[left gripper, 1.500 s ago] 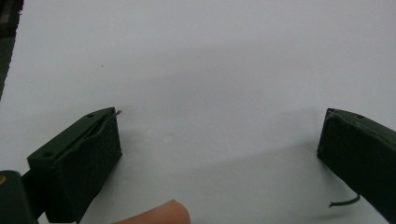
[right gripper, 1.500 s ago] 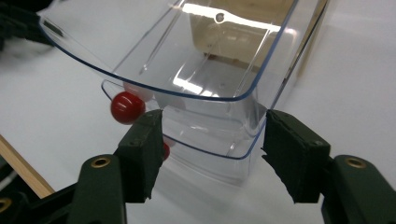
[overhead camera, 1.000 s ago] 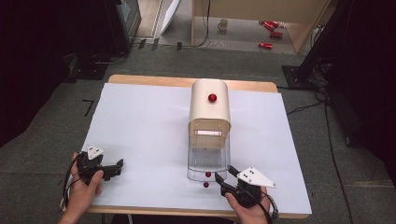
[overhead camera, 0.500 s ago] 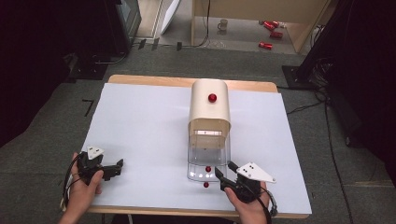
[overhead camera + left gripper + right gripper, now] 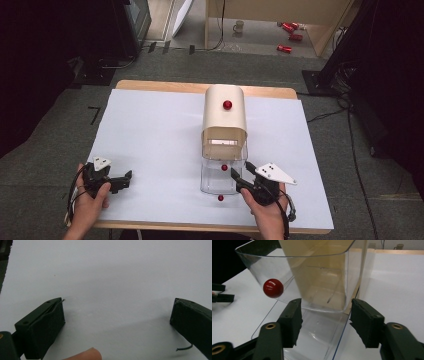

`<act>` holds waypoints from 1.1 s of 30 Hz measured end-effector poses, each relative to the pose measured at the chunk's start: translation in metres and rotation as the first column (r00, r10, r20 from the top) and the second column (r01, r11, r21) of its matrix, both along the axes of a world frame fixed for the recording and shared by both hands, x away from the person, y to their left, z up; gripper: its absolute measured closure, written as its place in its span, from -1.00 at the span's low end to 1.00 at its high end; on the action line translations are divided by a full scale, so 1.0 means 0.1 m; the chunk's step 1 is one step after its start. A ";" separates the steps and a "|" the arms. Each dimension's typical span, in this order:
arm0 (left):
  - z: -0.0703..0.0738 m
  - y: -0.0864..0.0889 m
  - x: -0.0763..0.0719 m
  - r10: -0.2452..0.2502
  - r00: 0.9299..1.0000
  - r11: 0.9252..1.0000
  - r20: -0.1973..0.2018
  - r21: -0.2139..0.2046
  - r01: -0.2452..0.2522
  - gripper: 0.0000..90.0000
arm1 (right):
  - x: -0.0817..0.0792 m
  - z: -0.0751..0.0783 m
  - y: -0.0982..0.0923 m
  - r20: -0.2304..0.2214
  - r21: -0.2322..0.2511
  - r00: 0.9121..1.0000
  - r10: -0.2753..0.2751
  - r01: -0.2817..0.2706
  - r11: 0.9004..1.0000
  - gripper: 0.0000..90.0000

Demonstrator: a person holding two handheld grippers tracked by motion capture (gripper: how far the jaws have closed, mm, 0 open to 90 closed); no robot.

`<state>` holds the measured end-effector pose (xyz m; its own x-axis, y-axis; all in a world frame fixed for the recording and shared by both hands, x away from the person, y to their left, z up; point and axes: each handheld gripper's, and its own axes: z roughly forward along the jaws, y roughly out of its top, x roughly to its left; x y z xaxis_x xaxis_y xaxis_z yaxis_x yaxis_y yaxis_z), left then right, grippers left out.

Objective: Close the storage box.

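Holding my right gripper [image 5: 239, 178] just at the near right corner of the clear drawer [image 5: 219, 179], jaws parted a little and having just been opening, with the drawer's clear front edge showing between them in the right gripper view but the pads [image 5: 293, 317] not pressing on it. The drawer sticks out from the near end of the beige box [image 5: 225, 116], which stands about mid-table on the white table [image 5: 150, 135]. One red knob [image 5: 227, 104] sits on top of the box, a second red knob [image 5: 224, 167] shows on the tilted clear flap above the drawer, and a third red knob [image 5: 220, 198] lies at the drawer's near edge, just left of my right gripper. In the right gripper view the flap's knob [image 5: 273, 288] is up and left of my jaws. My left gripper [image 5: 122, 180] rests on the table well to the left of the box, near the table's near edge, jaws spread wide with nothing but bare white surface between them; my fingertip [image 5: 86, 355] pokes in at the bottom of the left gripper view.
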<state>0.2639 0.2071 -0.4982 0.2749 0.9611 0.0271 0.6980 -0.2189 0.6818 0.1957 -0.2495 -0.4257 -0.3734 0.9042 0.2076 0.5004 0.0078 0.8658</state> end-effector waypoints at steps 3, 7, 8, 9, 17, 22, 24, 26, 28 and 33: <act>0.00 0.00 0.00 0.000 1.000 1.000 0.000 0.000 0.000 -1.00 | 0.05 0.00 0.00 -0.004 -0.005 1.000 -0.011 0.011 1.000 -0.14; 0.00 0.00 0.00 0.000 1.000 1.000 0.000 0.000 0.000 -1.00 | 0.16 0.02 0.00 -0.018 -0.011 0.999 -0.041 0.041 0.999 -0.29; 0.00 0.00 0.00 0.000 1.000 1.000 0.000 0.000 0.000 -1.00 | 0.16 0.02 0.00 -0.018 -0.011 0.999 -0.041 0.041 0.999 -0.29; 0.00 0.00 0.00 0.000 1.000 1.000 0.000 0.000 0.000 -1.00 | 0.18 0.03 0.00 -0.018 -0.015 0.999 -0.045 0.044 0.999 -0.33; 0.00 0.00 0.00 0.001 1.000 1.000 0.000 -0.001 -0.001 -1.00 | 0.37 0.03 -0.02 -0.036 -0.024 0.996 -0.084 0.083 0.996 -0.48; 0.00 0.00 0.00 0.001 1.000 1.000 0.000 -0.002 -0.001 -1.00 | 0.44 0.03 -0.04 -0.035 -0.034 0.994 -0.107 0.106 0.994 -0.52; 0.00 0.00 0.00 0.001 1.000 1.000 -0.001 -0.002 -0.001 -1.00 | 0.47 0.03 -0.06 -0.037 -0.036 0.992 -0.119 0.117 0.992 -0.52; 0.00 0.00 0.00 0.002 1.000 1.000 -0.001 -0.002 -0.002 -1.00 | 0.50 0.03 -0.07 -0.039 -0.041 0.990 -0.132 0.131 0.991 -0.53; 0.00 0.00 0.00 0.001 1.000 1.000 -0.002 -0.002 -0.001 -1.00 | 0.52 0.03 -0.09 -0.040 -0.046 0.989 -0.144 0.142 0.989 -0.54; 0.00 0.00 0.01 0.002 1.000 1.000 -0.002 -0.002 -0.002 -1.00 | 0.56 0.03 -0.14 -0.041 -0.048 0.984 -0.172 0.170 0.984 -0.55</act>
